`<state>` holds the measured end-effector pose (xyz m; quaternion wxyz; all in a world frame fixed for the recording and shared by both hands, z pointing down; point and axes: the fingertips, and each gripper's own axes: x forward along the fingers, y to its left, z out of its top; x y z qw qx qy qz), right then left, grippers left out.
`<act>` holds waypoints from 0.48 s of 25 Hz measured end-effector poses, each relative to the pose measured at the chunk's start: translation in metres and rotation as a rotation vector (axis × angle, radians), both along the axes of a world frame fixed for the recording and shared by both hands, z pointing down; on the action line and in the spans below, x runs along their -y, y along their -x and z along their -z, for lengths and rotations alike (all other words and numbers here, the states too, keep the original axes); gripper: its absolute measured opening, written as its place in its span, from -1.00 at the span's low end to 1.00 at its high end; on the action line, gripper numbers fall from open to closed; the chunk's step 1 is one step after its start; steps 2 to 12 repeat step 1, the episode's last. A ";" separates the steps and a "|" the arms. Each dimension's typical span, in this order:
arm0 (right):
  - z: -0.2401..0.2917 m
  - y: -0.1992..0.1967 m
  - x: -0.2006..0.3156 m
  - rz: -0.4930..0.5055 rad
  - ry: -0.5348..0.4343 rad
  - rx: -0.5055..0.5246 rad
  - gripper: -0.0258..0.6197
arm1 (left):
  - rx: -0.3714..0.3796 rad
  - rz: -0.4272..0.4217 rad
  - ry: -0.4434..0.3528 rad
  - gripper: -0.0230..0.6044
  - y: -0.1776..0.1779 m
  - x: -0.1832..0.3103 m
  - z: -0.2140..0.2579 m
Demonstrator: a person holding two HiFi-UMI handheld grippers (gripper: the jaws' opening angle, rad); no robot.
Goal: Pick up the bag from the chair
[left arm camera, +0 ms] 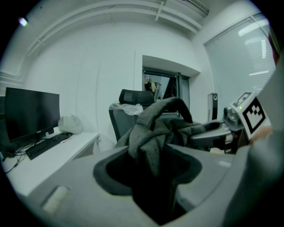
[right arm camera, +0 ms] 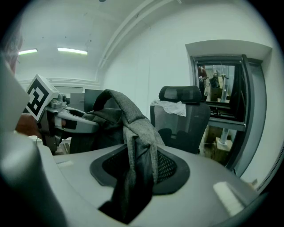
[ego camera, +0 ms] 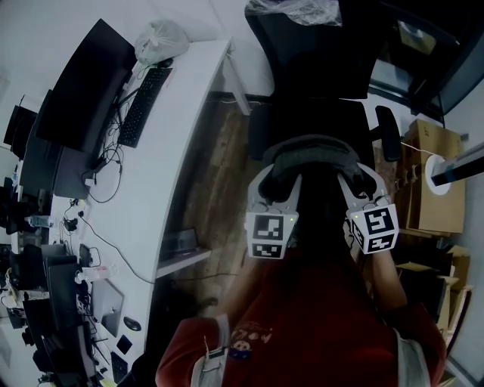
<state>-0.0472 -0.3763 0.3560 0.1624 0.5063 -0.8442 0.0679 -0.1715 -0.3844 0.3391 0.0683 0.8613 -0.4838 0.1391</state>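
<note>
Far left: dark monitor (ego camera: 83,83), black keyboard (ego camera: 144,106) and knotted white plastic bag (ego camera: 160,39) on white bench (ego camera: 193,113). Centre: left claw (left arm camera: 148,170) clamped on fold of dark grey bag (ego camera: 314,219). Bag slung in air between both claws, just in front of black office chair (ego camera: 318,68); crumpled clear plastic (ego camera: 299,9) on headrest. Right claw (right arm camera: 133,177) clamped on bag's other end. Square black-and-white markers on claw cubes. Print on person's red top (ego camera: 302,332) too small to read. Far right: cardboard boxes (ego camera: 435,178).

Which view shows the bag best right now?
The left gripper view: the grey bag fills the middle, pinched in the left tool. The right gripper view shows a strap in the right tool; the head view shows only a dark band.
</note>
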 end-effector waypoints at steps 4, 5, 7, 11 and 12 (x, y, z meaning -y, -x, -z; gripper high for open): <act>0.001 0.000 0.001 0.001 0.000 -0.001 -0.47 | -0.001 0.000 0.000 -0.26 0.000 0.001 0.001; 0.001 0.000 0.001 0.001 0.000 -0.001 -0.47 | -0.001 0.000 0.000 -0.26 0.000 0.001 0.001; 0.001 0.000 0.001 0.001 0.000 -0.001 -0.47 | -0.001 0.000 0.000 -0.26 0.000 0.001 0.001; 0.001 0.000 0.001 0.001 0.000 -0.001 -0.47 | -0.001 0.000 0.000 -0.26 0.000 0.001 0.001; 0.001 0.000 0.001 0.001 0.000 -0.001 -0.47 | -0.001 0.000 0.000 -0.26 0.000 0.001 0.001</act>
